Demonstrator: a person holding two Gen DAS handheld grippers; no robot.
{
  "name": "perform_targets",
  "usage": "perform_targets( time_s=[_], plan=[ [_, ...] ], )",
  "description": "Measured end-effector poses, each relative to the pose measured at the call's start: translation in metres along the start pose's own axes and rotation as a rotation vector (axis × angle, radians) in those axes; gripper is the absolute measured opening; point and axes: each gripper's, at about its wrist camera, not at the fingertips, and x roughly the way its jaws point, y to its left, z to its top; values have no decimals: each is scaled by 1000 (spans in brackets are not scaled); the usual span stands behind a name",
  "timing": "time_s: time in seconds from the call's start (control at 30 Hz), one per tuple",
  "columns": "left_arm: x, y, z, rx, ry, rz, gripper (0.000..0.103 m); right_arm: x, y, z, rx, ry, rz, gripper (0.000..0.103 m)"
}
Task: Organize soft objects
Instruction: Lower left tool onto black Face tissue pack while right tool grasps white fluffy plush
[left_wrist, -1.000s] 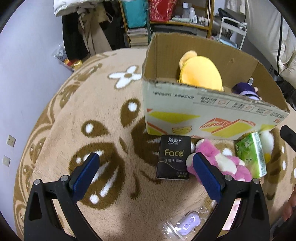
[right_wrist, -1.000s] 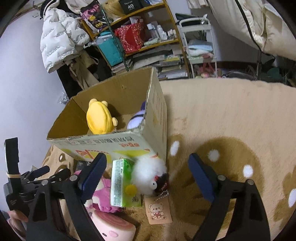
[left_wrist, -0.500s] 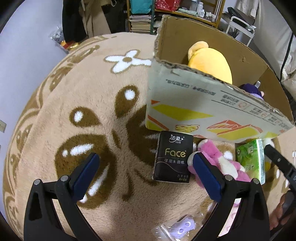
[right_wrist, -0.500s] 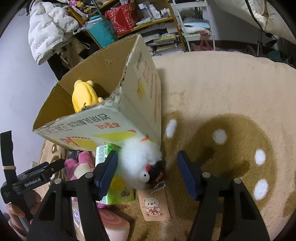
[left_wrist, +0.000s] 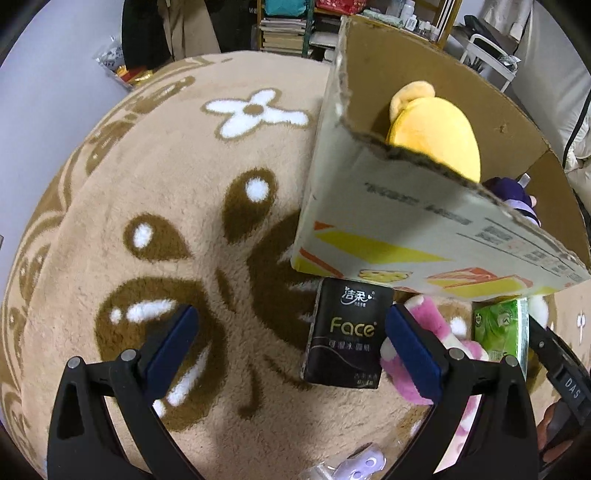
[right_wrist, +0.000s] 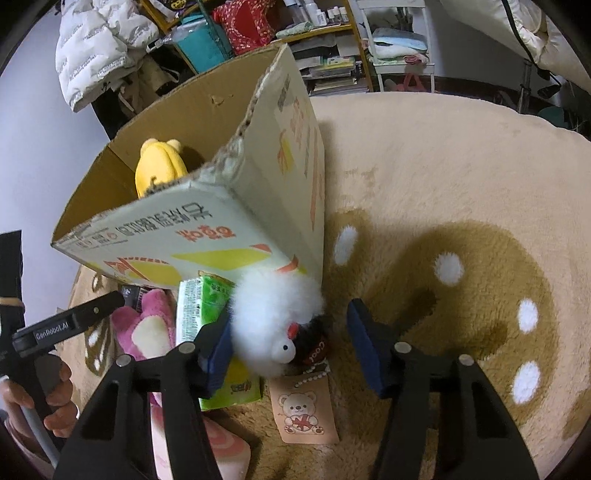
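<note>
box (left_wrist: 406, 229) on rug (left_wrist: 177, 206) | bear plush (left_wrist: 436, 136) in box | tissue pack (left_wrist: 347, 336), pig plush (left_wrist: 428, 325), wipes pack (right_wrist: 199, 306), fluffy toy (right_wrist: 273, 314) in a row before box | bear tag (right_wrist: 306, 410) before fluffy toy

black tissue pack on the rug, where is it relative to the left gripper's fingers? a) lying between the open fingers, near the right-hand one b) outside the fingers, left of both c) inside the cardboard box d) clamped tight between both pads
a: the black tissue pack lies on the rug between the left gripper's wide-open fingers, beside the right-hand pad, unclamped.
</note>
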Motion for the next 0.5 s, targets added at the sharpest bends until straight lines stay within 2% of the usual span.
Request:
perform_targets(
  time_s=[0.2, 0.5],
  plan=[
    [10, 3, 2, -19, 34, -48, 100, 5, -2, 1, 9, 18, 11, 62],
    [25, 0, 6, -15, 70, -79, 100, 6, 0, 3, 1, 33, 19, 62]
  ],
)
